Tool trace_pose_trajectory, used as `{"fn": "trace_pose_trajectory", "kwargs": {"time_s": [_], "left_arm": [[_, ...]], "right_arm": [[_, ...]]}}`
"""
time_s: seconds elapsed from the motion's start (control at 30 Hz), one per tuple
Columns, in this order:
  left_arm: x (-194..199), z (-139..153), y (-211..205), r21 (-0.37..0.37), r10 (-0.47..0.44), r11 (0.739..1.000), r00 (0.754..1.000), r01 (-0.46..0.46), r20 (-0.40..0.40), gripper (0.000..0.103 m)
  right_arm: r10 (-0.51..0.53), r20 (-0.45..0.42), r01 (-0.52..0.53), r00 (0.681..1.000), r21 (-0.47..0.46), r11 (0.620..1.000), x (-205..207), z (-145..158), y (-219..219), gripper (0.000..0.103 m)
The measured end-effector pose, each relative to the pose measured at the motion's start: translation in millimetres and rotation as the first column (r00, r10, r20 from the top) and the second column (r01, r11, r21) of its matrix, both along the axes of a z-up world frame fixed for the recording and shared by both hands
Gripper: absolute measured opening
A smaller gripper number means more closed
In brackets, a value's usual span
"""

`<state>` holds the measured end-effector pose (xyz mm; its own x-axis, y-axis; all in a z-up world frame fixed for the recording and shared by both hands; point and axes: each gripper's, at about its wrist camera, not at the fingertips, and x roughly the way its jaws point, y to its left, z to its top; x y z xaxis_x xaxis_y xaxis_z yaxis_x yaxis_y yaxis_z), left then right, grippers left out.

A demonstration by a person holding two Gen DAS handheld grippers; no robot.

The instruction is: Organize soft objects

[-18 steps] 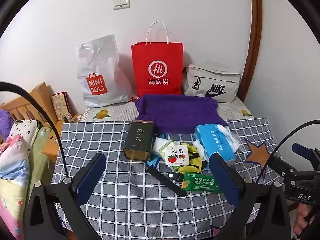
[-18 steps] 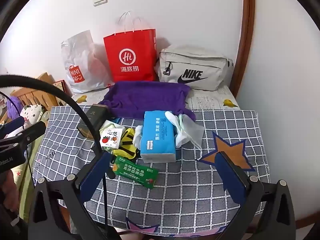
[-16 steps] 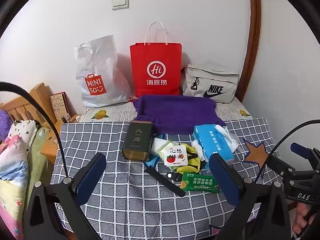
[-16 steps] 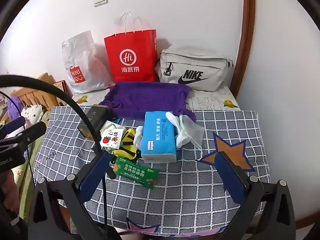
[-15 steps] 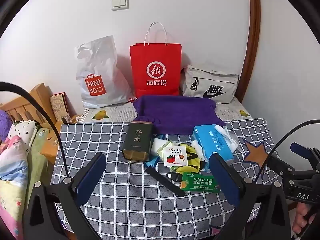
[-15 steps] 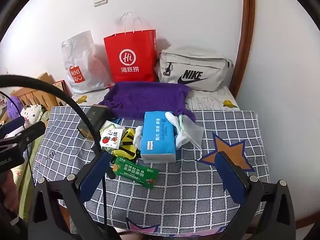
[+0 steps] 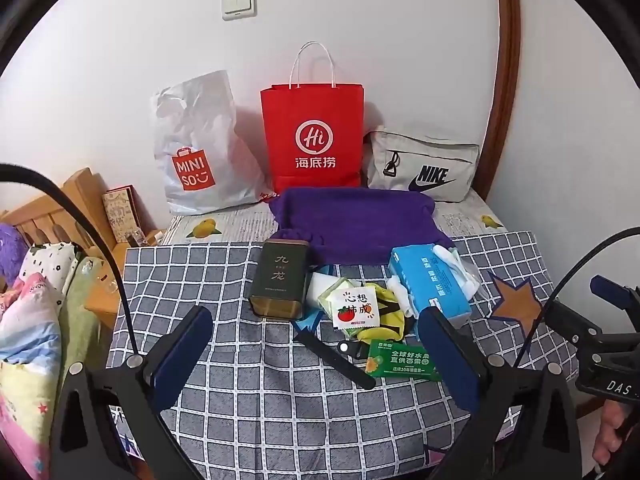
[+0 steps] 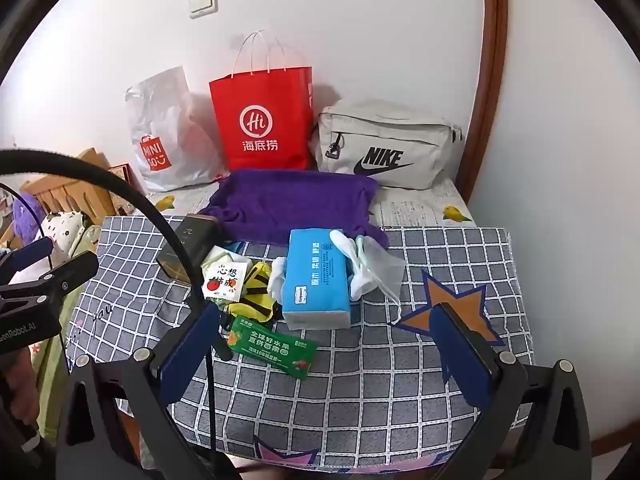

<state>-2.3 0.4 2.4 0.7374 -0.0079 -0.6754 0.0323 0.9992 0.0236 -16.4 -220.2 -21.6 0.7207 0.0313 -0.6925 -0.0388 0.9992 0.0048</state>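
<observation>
Both the left hand-held gripper (image 7: 316, 352) and right hand-held gripper (image 8: 336, 344) hang wide open and empty, poised short of the crumpled purple towel (image 7: 352, 222), which lies beyond them on the checked-cloth table (image 7: 280, 400), awaiting sorting.

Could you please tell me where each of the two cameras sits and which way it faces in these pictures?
Left wrist: on the left gripper, angled down across the checked cloth toward the back wall; its open fingers frame the dark tin, and the right gripper pokes in at right.
Right wrist: on the right gripper, facing likewise from further right; its open fingers frame the green packet, and the left gripper shows at left.
Shared: blue tissue pack, purple towel, red bag.
</observation>
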Motion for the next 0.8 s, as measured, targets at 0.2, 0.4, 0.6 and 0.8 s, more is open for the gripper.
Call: {"fn": "trace_pose_trajectory", "kwargs": {"time_s": [0.2,0.4,0.6,0.8], "left_arm": [[-0.8,-1.0,0.7,-0.005,-0.004,1.000,1.000,0.004,-0.001,0.103],[0.2,-1.2,-1.8,0.011,-0.007,1.000,1.000,0.007,0.002,0.103],[1.0,-0.7,-1.9,0.012,-0.006,1.000,1.000,0.006,0.003,0.103],[1.1,-0.2,-2.9,0.013,-0.010,1.000,1.000,0.010,0.004,0.103]], "right_arm": [[-0.002,0.008,0.002,1.000,0.008,1.000,-0.8,0.0,-1.2,0.103],[-0.002,0.013,0.002,1.000,0.007,1.000,-0.9,1.8,0.2,0.103],[0.000,0.017,0.000,1.000,0.010,1.000,-0.6,3.7,0.7,0.103],[0.005,0.014,-0.005,1.000,0.001,1.000,-0.4,2.9,3.4,0.103]]}}
